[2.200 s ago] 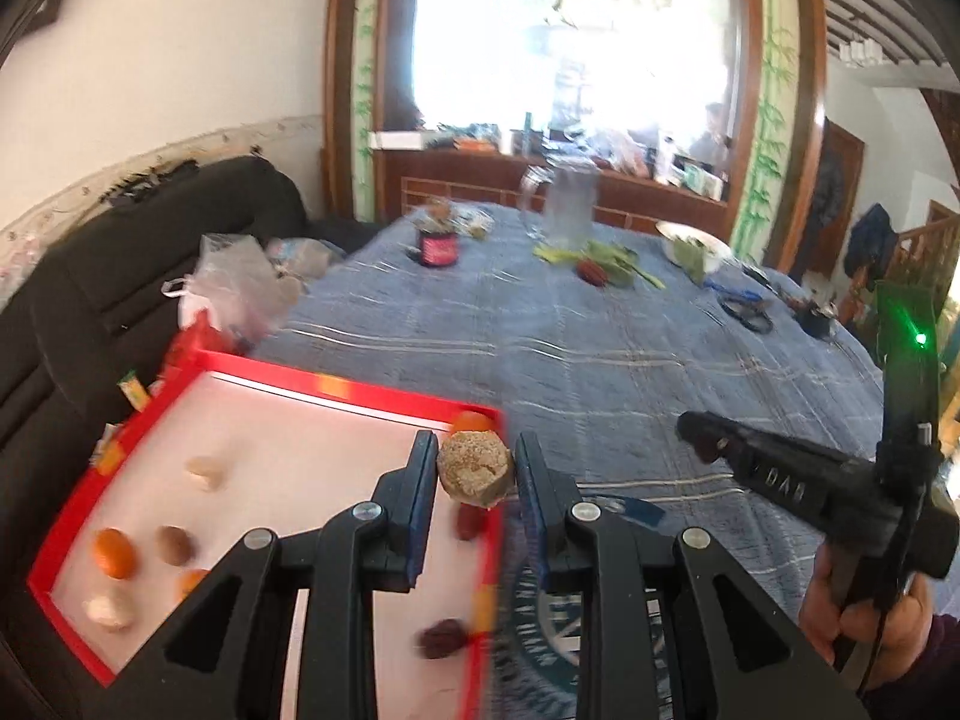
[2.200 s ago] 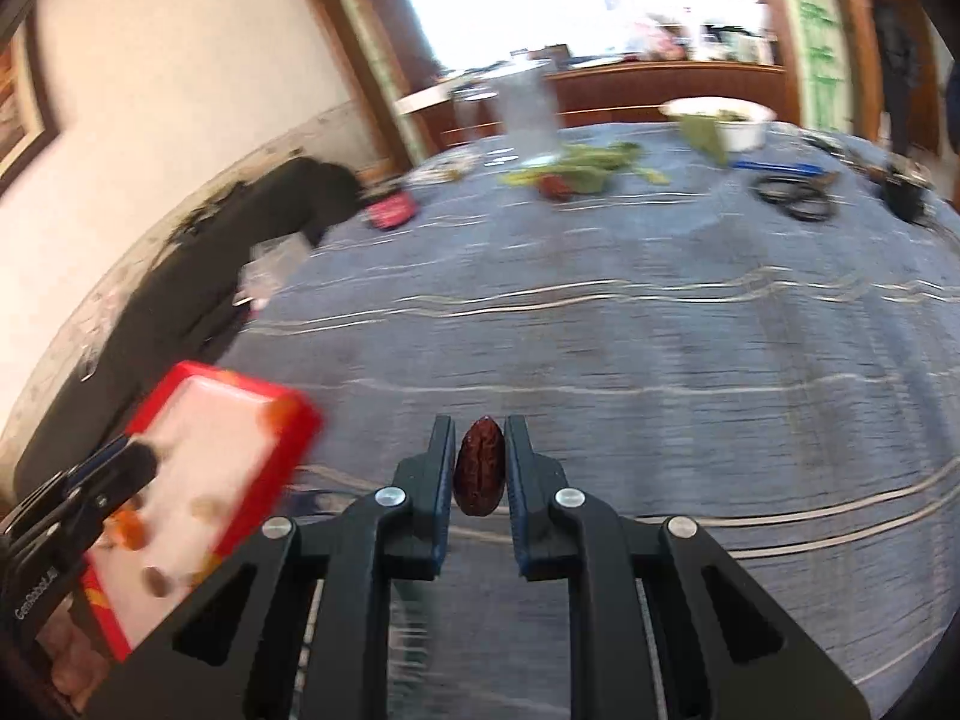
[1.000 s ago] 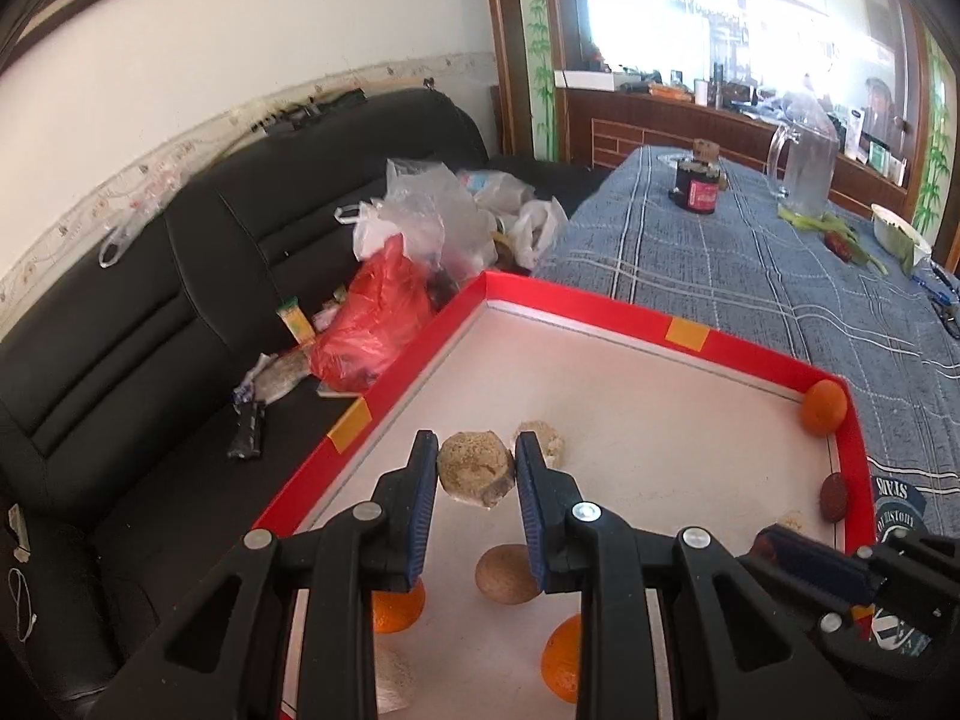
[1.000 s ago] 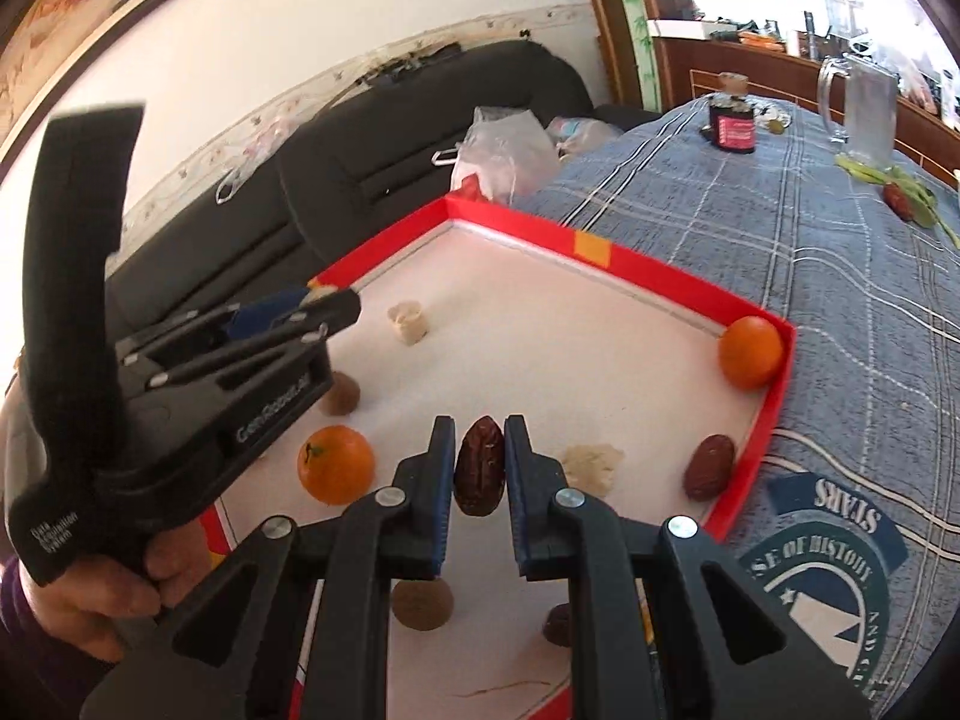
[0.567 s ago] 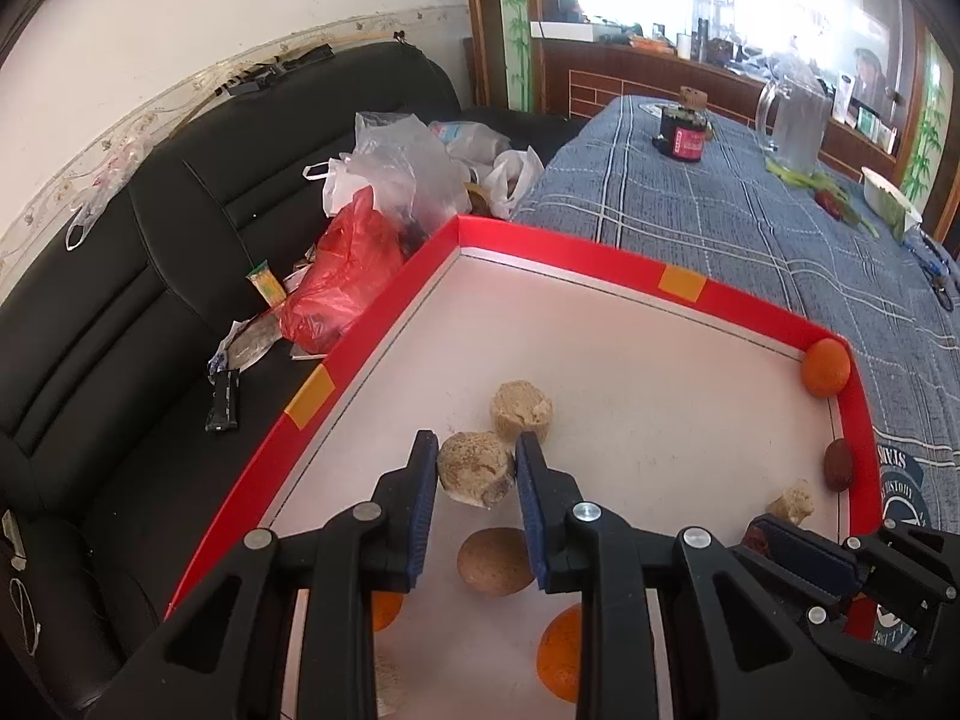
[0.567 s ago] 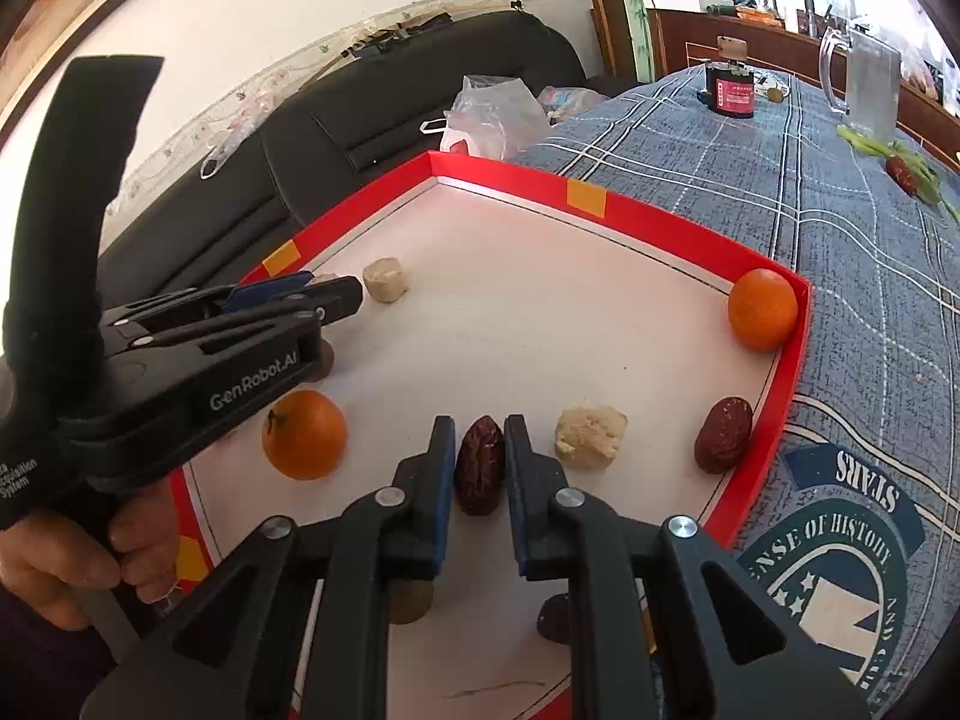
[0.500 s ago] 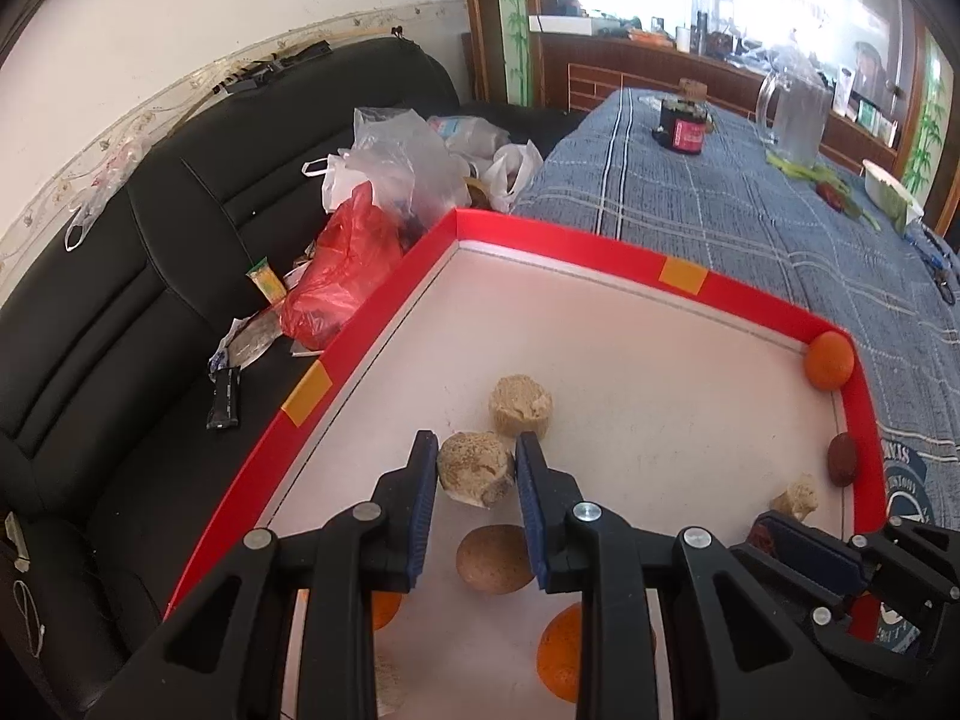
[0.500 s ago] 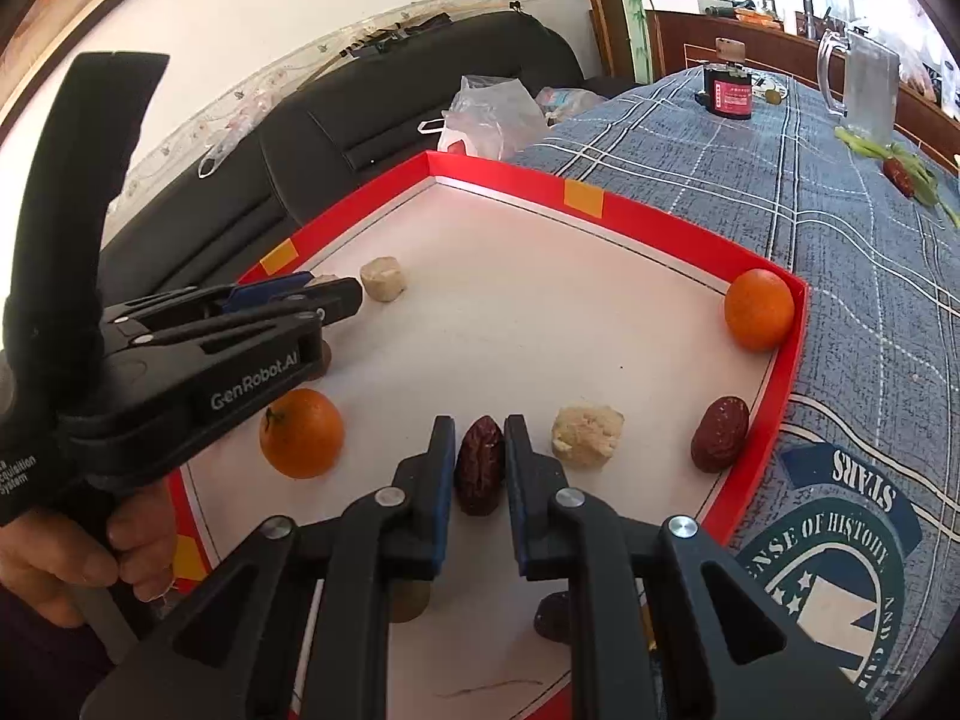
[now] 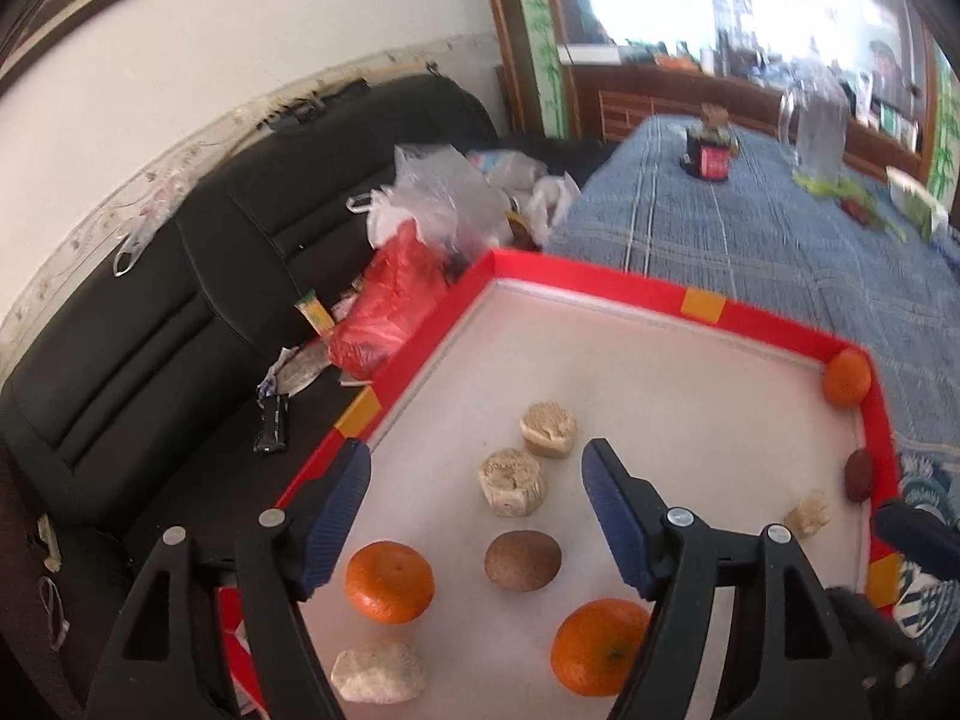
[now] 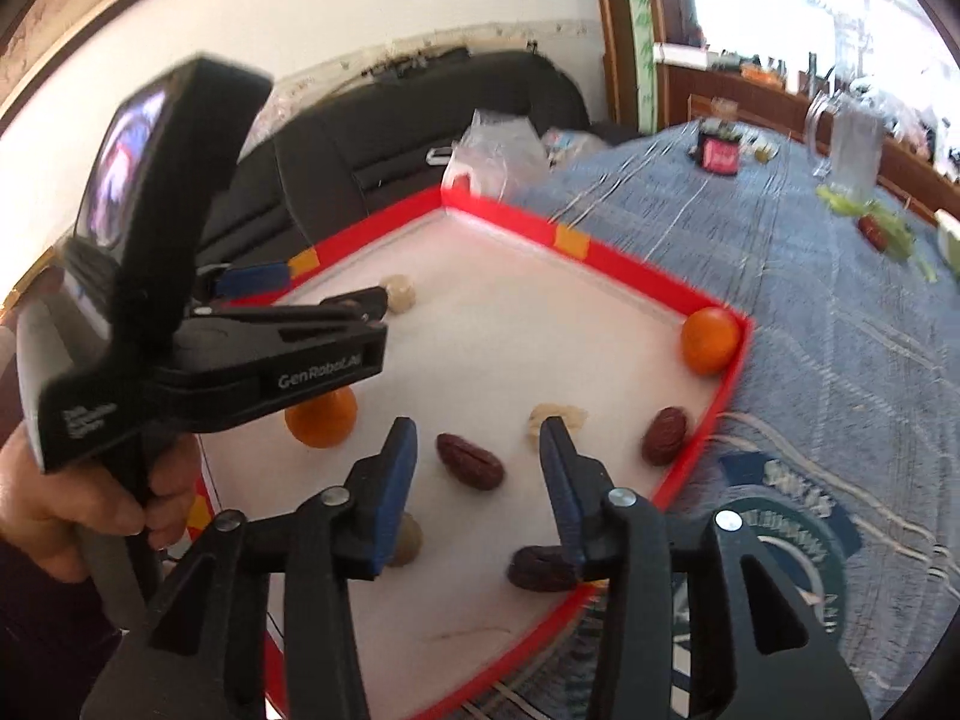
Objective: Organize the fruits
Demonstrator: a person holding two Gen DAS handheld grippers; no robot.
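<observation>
Left wrist view showed the left gripper (image 9: 474,513) spread wide above a beige lump (image 9: 512,482) in the red tray (image 9: 606,284); the right gripper (image 10: 477,483) gaped over a date (image 10: 469,469).

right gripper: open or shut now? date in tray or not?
Open. The right gripper has its jaws spread wide, holding nothing. The date lies on the white floor of the red tray, between the fingers, touching neither.

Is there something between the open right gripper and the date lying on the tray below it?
Nothing visible. The right gripper is open, and the date lies bare on the tray between its fingers.
</observation>
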